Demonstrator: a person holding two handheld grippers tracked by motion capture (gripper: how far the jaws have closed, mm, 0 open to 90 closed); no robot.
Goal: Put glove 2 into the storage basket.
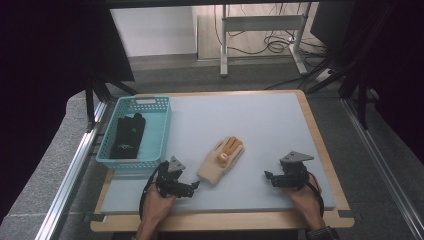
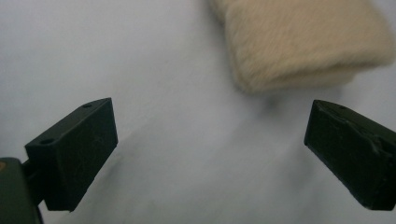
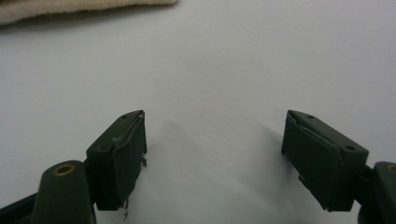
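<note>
Reaching for: cream glove (image 1: 221,159), lying flat on the grey mat (image 1: 260,120) near the middle of the table, nothing holding it.
Glove axis: runs from its cuff at the near left to its orange-tinted fingers at the far right, slanted across the mat.
Left gripper (image 1: 194,185): jaws spread wide and empty; the cuff (image 2: 299,46) sits just ahead of them and a little to the right, not yet between the pads.
Right gripper (image 1: 268,176): jaws wide apart, empty, over bare mat; glove edge (image 3: 70,7) well off to its far left.
Nearer hand: the left, just beside the cuff; the right stands apart.
Basket (image 1: 107,150): teal, far left, with a black glove (image 1: 128,135) inside.
Likely next: left closes on the cuff.
</note>
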